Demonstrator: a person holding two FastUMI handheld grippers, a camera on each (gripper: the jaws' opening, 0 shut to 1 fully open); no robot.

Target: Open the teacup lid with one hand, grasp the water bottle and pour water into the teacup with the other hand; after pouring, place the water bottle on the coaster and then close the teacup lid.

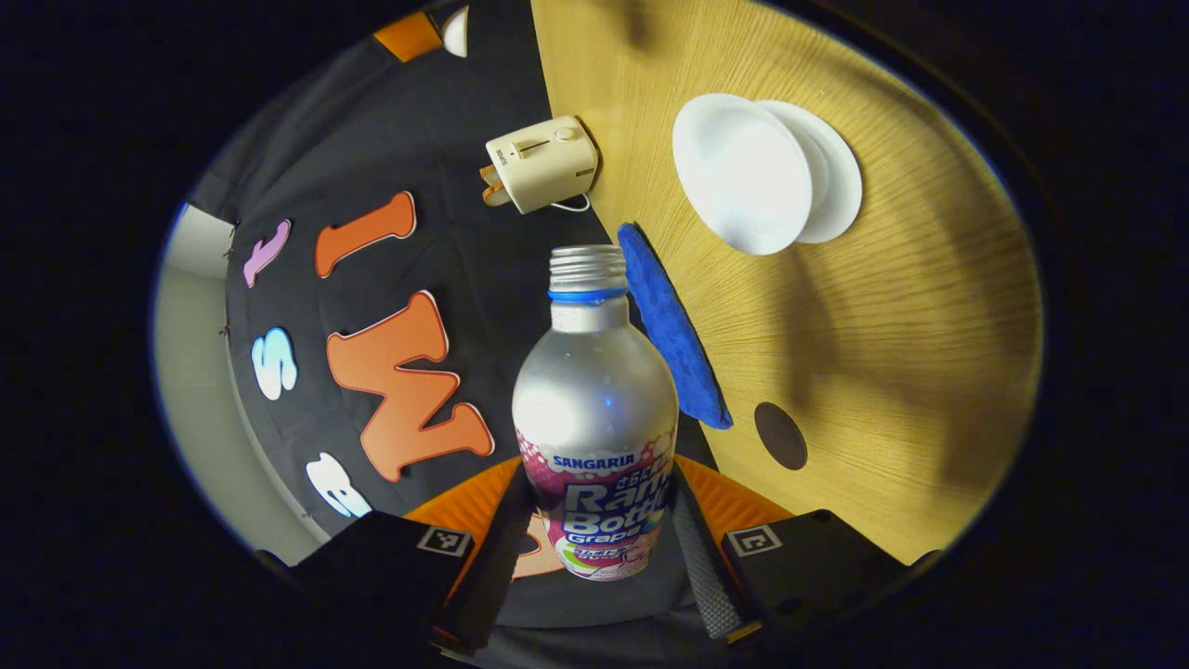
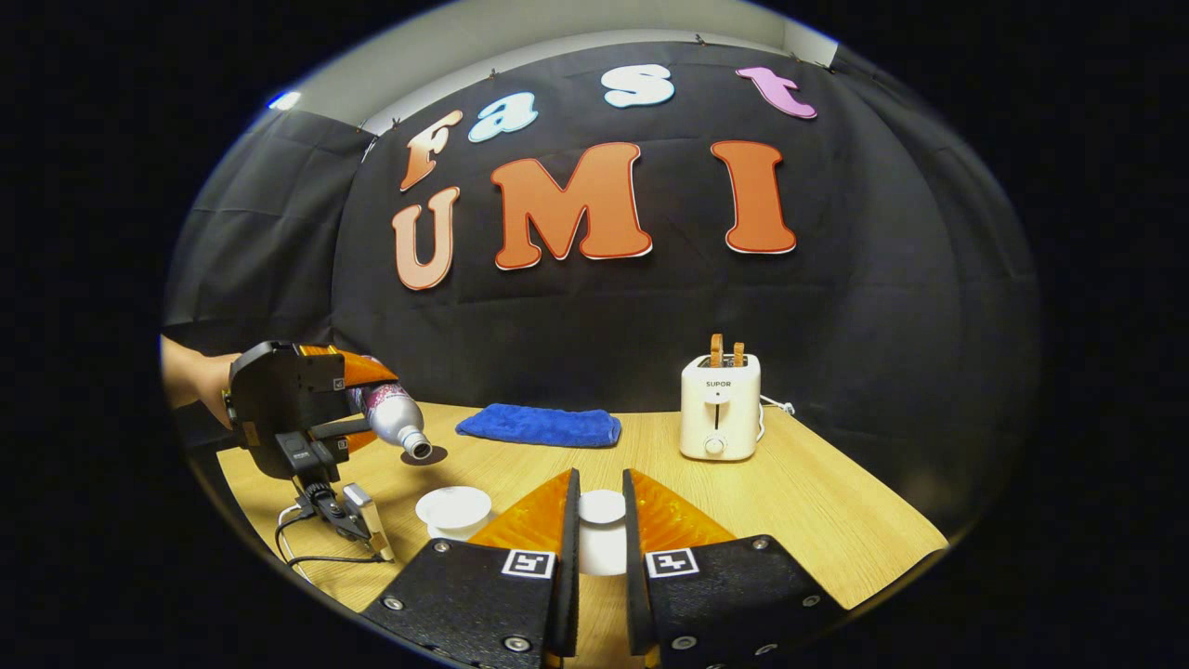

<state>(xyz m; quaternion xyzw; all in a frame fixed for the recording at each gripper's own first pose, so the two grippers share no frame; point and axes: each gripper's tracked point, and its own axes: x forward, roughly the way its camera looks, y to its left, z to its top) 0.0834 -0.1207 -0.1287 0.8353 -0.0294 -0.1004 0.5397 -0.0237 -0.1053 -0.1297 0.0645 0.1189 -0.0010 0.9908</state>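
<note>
L gripper is clamped on the water bottle, both fingers pressing the labelled lower body, one each side. In the left gripper view the bottle is uncapped, its threaded neck pointing away from the camera, and the whole view is rolled sideways, so the table runs up the right side.

In the right gripper view the same gripper sits at the left w/ a bare hand behind it. It holds the bottle tipped, mouth aimed down and to the right, over the table above the dark round coaster and up-left of the teacup. No water stream can be made out.

R gripper is narrowed on the white teacup lid, fingers close on either side; they seem to pinch it, but contact isn't sharp enough to be sure. It's held level, facing the back wall, to the right of the open cup.

In the left gripper view the teacup sits open on its saucer, white inside. Coaster is bare, near the end of the blue cloth.

Blue cloth lies folded at the back edge of the table. White toaster stands to its right w/ two slices sticking up; the left gripper view shows that toaster too.
</note>
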